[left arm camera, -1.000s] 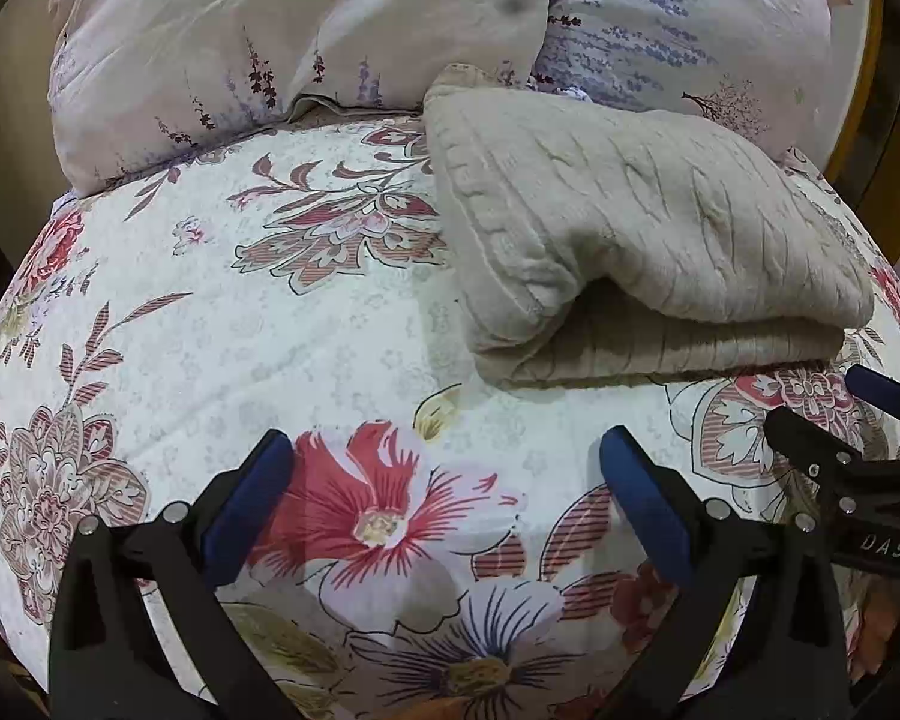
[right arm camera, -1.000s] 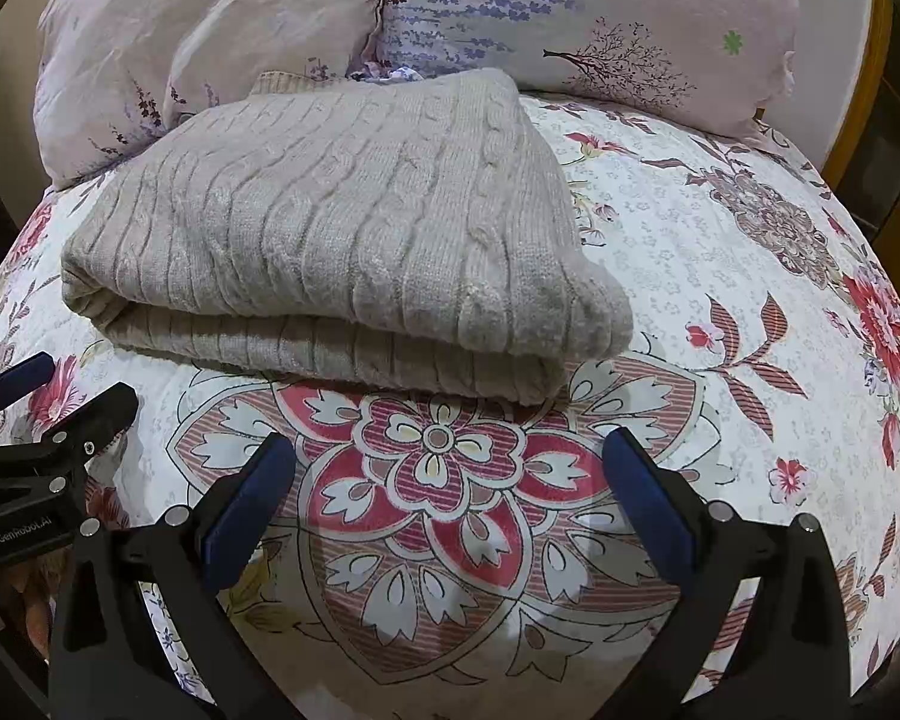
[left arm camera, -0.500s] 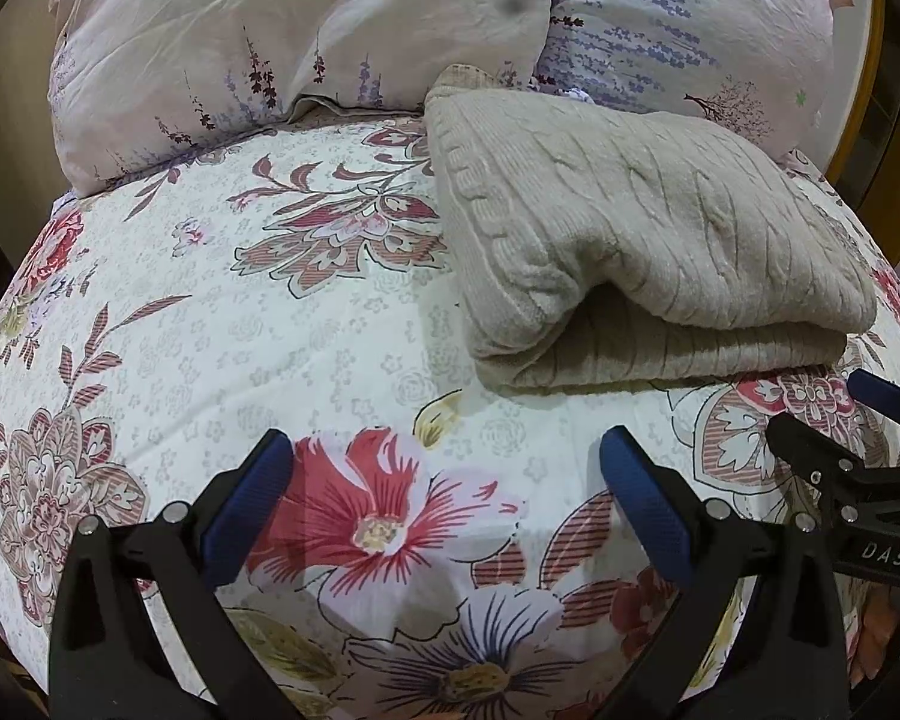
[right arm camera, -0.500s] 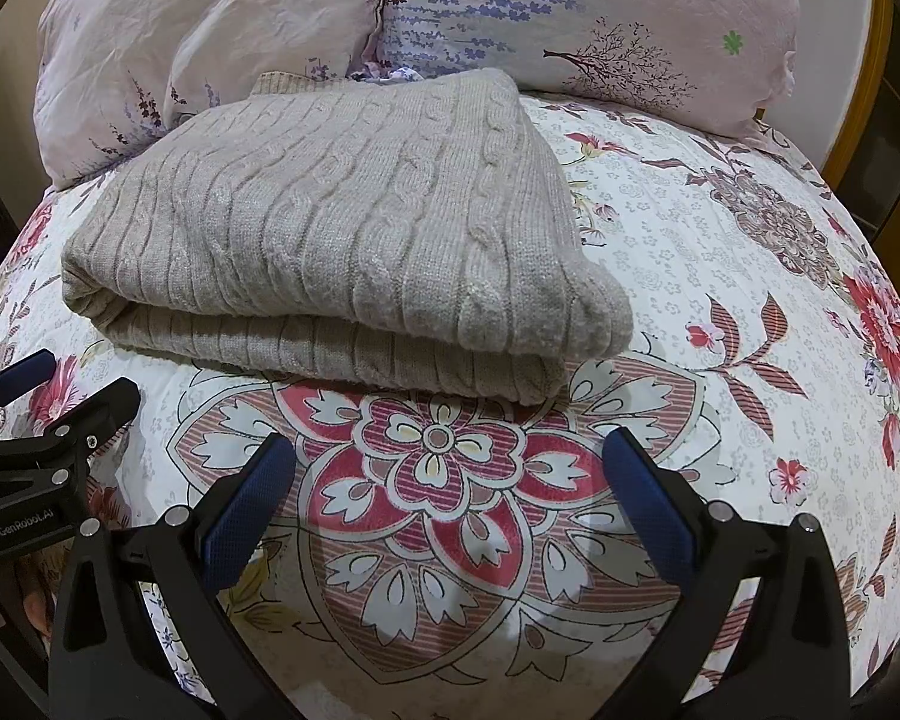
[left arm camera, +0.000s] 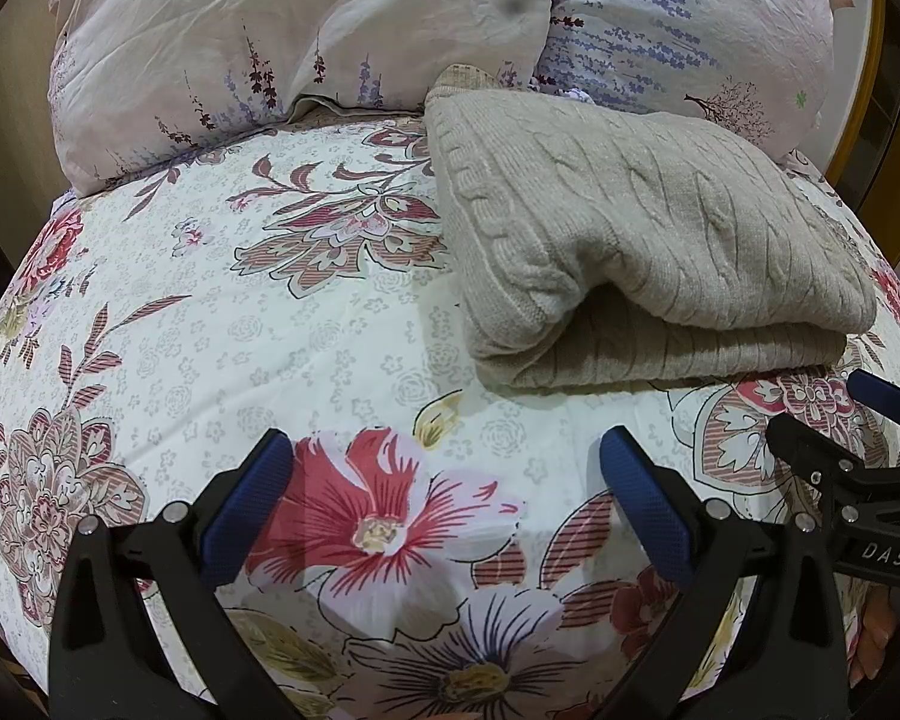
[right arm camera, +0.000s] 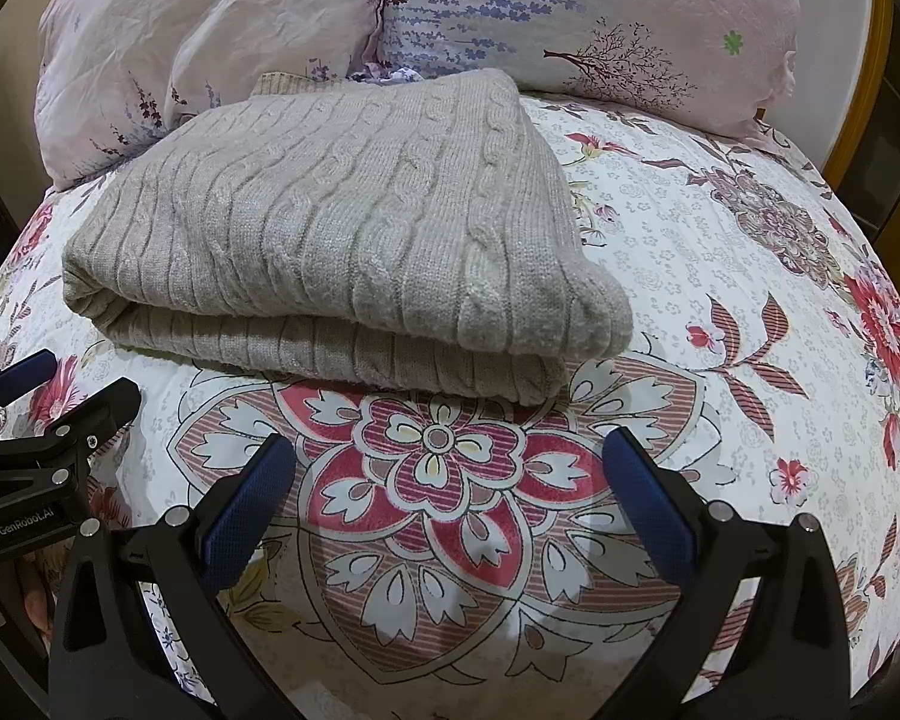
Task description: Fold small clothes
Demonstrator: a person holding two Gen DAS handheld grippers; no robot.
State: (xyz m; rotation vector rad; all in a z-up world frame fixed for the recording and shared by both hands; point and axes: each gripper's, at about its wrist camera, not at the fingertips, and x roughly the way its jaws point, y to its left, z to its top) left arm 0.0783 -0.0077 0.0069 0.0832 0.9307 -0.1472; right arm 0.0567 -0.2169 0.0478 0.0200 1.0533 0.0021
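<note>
A beige cable-knit sweater (left arm camera: 642,240) lies folded on the floral bedsheet (left arm camera: 258,348), its folded edge facing me; it fills the left-centre of the right wrist view (right arm camera: 342,240). My left gripper (left arm camera: 447,480) is open and empty, hovering over the sheet just short of the sweater's left front corner. My right gripper (right arm camera: 450,480) is open and empty, in front of the sweater's right front edge. Each gripper shows at the edge of the other's view: the right one (left arm camera: 834,420), the left one (right arm camera: 66,390).
Two pale floral pillows (left arm camera: 306,42) (right arm camera: 600,18) lie behind the sweater at the head of the bed. A yellow wooden frame (right arm camera: 870,72) stands at the right edge. Bare sheet lies left of the sweater and to its right (right arm camera: 750,276).
Both grippers have barely moved; the view shifts very slightly back from the sweater. The sweater lies still, and both grippers stay open.
</note>
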